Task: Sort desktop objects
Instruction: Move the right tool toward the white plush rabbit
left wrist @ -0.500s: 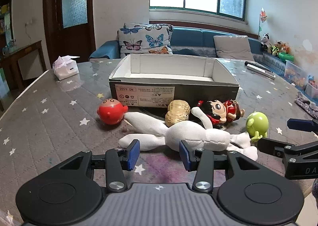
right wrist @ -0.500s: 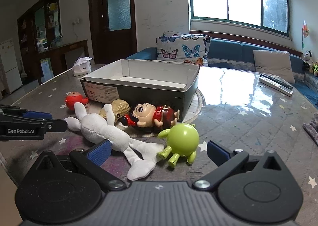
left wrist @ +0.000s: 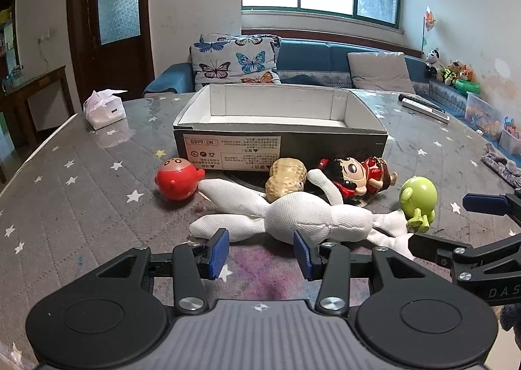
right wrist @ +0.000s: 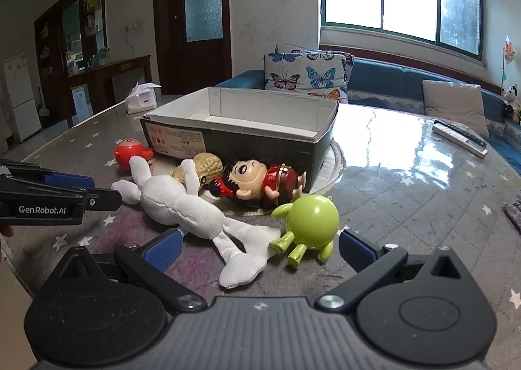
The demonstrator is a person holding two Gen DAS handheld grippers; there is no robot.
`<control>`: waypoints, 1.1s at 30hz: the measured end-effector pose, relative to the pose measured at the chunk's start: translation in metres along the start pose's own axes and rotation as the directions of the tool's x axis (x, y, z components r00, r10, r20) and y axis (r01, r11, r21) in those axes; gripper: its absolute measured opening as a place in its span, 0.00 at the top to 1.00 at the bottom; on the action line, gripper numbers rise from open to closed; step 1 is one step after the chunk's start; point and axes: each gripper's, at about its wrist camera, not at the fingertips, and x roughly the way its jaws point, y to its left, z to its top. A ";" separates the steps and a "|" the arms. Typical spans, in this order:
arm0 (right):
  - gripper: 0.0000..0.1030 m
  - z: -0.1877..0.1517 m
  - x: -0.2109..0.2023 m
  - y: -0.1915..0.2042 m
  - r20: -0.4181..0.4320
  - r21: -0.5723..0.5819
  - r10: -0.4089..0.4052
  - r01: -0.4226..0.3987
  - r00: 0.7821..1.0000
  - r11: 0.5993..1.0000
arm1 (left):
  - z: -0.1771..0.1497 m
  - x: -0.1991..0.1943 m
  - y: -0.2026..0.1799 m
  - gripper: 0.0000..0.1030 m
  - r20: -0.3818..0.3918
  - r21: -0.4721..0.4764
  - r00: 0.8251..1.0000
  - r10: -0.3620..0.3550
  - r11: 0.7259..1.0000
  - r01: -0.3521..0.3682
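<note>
An open dark cardboard box [left wrist: 280, 148] [right wrist: 247, 139] stands mid-table. In front of it lie a red round toy [left wrist: 177, 179] [right wrist: 128, 153], a peanut toy [left wrist: 286, 177] [right wrist: 206, 165], a red-dressed doll [left wrist: 356, 176] [right wrist: 260, 183], a green round figure [left wrist: 418, 199] [right wrist: 309, 218] and a white cloth doll [left wrist: 306, 215] [right wrist: 182, 204]. My left gripper [left wrist: 260, 254] is open and empty, just short of the white doll. My right gripper [right wrist: 257, 248] is open and empty, its jaws standing either side of the green figure's feet and the white doll's leg.
A tissue pack [left wrist: 104, 108] [right wrist: 140, 99] sits at the far left of the table [left wrist: 81, 194]. A remote [left wrist: 425, 106] [right wrist: 460, 136] lies far right. A grey cloth [left wrist: 503, 165] lies at the right edge. A sofa stands behind.
Both grippers have moved slightly closer to the toys. The right gripper's jaws now reach beside the green figure. The toys have not moved.
</note>
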 end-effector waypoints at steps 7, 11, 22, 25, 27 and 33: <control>0.00 0.000 0.001 0.003 -0.016 -0.010 0.013 -0.013 1.000 1.000 | -0.001 0.002 -0.001 0.55 -0.014 0.003 1.000 0.000 1.000 0.000; 0.00 -0.001 0.005 0.004 -0.025 -0.013 0.018 -0.018 1.000 1.000 | -0.001 0.004 -0.001 0.55 -0.021 0.006 1.000 -0.008 1.000 0.008; 0.00 -0.001 0.012 0.007 -0.038 -0.027 0.046 -0.047 0.998 0.999 | 0.001 0.012 0.001 0.55 -0.041 0.005 0.999 -0.006 1.000 0.006; 0.00 -0.001 0.015 0.008 -0.044 -0.031 0.054 -0.056 0.998 0.998 | 0.002 0.014 0.002 0.55 -0.044 0.004 0.999 -0.004 1.000 0.004; 0.00 -0.001 0.017 0.009 -0.047 -0.034 0.059 -0.061 0.997 0.998 | 0.003 0.016 0.003 0.55 -0.047 0.003 0.999 -0.004 1.000 0.004; 0.00 0.002 0.023 0.013 -0.053 -0.053 0.080 -0.083 0.995 0.995 | 0.005 0.020 0.008 0.55 -0.053 -0.005 0.999 -0.008 1.000 0.007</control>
